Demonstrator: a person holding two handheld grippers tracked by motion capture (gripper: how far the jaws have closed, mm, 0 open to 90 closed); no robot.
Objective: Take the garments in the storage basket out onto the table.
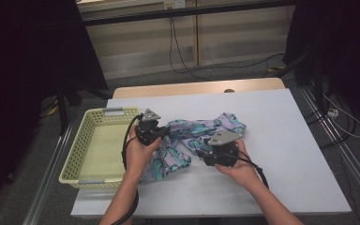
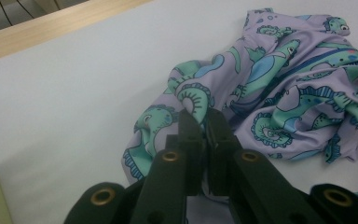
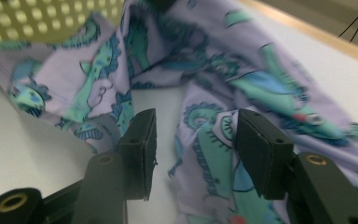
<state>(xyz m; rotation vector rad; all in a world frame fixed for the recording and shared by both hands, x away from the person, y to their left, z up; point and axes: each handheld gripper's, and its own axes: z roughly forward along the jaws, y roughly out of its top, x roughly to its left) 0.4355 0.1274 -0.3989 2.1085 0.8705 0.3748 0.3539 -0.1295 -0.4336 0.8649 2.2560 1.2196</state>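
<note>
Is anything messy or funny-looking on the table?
Yes: the purple seahorse cloth lies crumpled in a bunched heap on the white table, outside the yellow basket. Nothing looks spilled or broken.

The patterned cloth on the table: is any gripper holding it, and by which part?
The left gripper is shut on a fold at the edge of the patterned cloth. The right gripper stands open over the cloth, holding nothing.

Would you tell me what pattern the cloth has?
The cloth is lilac, printed with teal and blue cartoon sea creatures; the left gripper view shows it best.
</note>
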